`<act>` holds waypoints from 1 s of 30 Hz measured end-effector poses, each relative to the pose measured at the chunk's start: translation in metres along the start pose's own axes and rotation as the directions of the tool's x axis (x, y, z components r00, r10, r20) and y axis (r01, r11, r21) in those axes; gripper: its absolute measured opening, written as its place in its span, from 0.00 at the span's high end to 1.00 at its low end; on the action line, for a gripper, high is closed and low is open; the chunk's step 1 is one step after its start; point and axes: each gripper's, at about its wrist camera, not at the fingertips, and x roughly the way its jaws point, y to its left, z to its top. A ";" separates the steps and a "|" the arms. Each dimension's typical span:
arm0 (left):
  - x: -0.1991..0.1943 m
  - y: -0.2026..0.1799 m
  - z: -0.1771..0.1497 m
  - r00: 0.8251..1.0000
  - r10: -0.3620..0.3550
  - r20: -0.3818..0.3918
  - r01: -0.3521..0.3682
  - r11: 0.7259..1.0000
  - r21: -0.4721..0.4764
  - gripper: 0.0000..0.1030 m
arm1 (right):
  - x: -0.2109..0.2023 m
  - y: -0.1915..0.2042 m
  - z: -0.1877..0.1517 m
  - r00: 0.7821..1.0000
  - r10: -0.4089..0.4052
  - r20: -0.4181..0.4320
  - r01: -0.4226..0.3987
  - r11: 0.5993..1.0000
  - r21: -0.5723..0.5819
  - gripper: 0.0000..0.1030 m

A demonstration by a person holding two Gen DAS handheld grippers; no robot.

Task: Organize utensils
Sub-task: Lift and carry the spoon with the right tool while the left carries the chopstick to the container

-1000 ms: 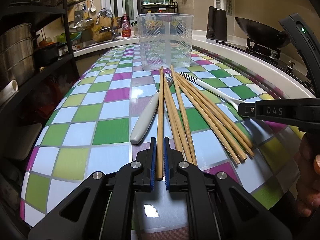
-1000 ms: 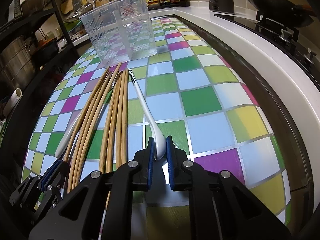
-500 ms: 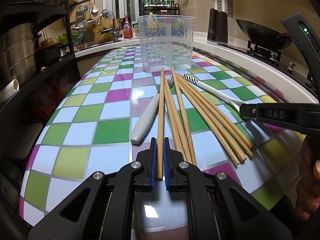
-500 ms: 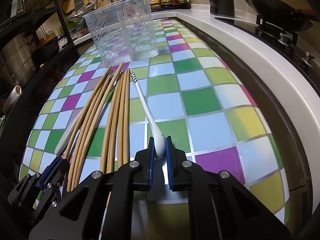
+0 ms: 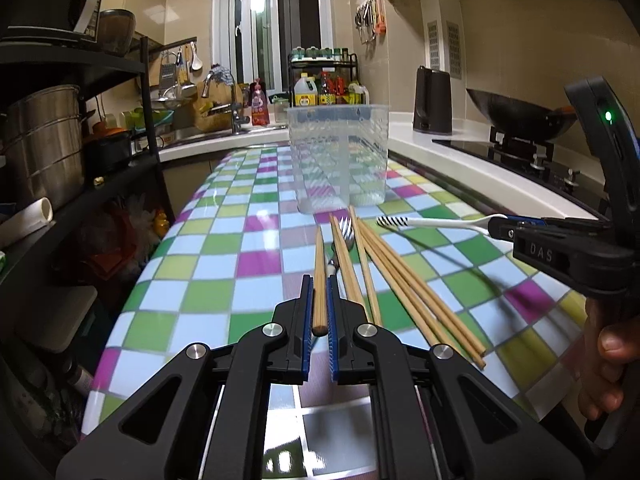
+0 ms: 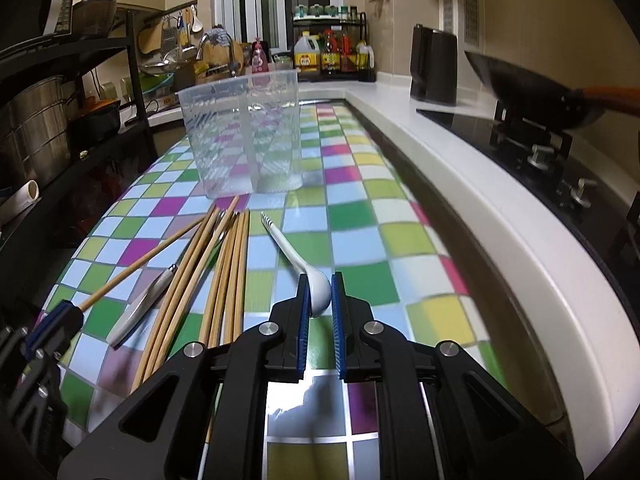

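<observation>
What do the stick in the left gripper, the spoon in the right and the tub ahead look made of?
Chopstick: bamboo or wood, matte tan with faint grain. Spoon: glossy white, ceramic or melamine, hard to tell; striped handle tip. Utensil holder: translucent plastic, checked tablecloth visible through it.

Table: I see a top covered in a glossy checked cloth of green, blue, white, yellow and purple squares, butted against a white counter on its right.

Clear plastic utensil holder: stands upright at the far middle, divided inside.

Bamboo chopsticks: I count several lying loose in a fan just before the holder, tips toward it.

Fork: metal tines, white handle, lying among the chopsticks, partly under them; handle to their left in the right wrist view.
</observation>
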 end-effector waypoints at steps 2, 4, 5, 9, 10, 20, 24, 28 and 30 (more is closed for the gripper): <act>-0.002 0.001 0.007 1.000 0.001 0.021 -0.001 1.000 0.002 0.94 | -0.002 -0.001 0.006 1.000 -0.005 0.009 0.006 1.000 -0.007 0.89; -0.003 0.002 0.014 0.999 0.002 0.039 -0.003 1.000 0.006 0.94 | -0.004 -0.002 0.012 1.000 -0.013 0.024 0.013 1.000 -0.008 0.89; -0.004 0.003 0.018 0.999 0.002 0.046 -0.002 1.000 0.006 0.94 | -0.006 -0.003 0.017 0.999 -0.015 0.034 0.015 1.000 -0.011 0.89; -0.004 0.007 0.034 0.997 -0.005 0.073 0.004 1.000 0.015 0.94 | -0.013 -0.004 0.033 0.997 -0.024 0.076 0.026 0.999 -0.020 0.89; -0.003 0.009 0.039 0.997 -0.006 0.080 0.005 1.000 0.017 0.94 | -0.015 -0.004 0.037 0.996 -0.022 0.084 0.024 0.999 -0.023 0.89; 0.013 0.035 0.097 0.996 -0.053 0.075 0.055 0.998 -0.022 0.94 | -0.027 0.002 0.077 0.988 -0.027 0.149 0.038 0.997 -0.072 0.89; 0.024 0.046 0.117 0.996 -0.074 0.039 0.076 0.996 -0.055 0.94 | -0.029 0.001 0.087 0.987 -0.037 0.158 0.049 0.996 -0.072 0.90; 0.032 0.053 0.137 0.995 -0.096 0.000 0.096 0.993 -0.067 0.94 | -0.031 0.001 0.095 0.988 -0.035 0.153 0.047 0.996 -0.072 0.90; 0.035 0.057 0.147 0.993 -0.112 -0.025 0.110 0.991 -0.082 0.94 | -0.031 0.003 0.100 0.990 -0.021 0.141 0.034 0.996 -0.087 0.90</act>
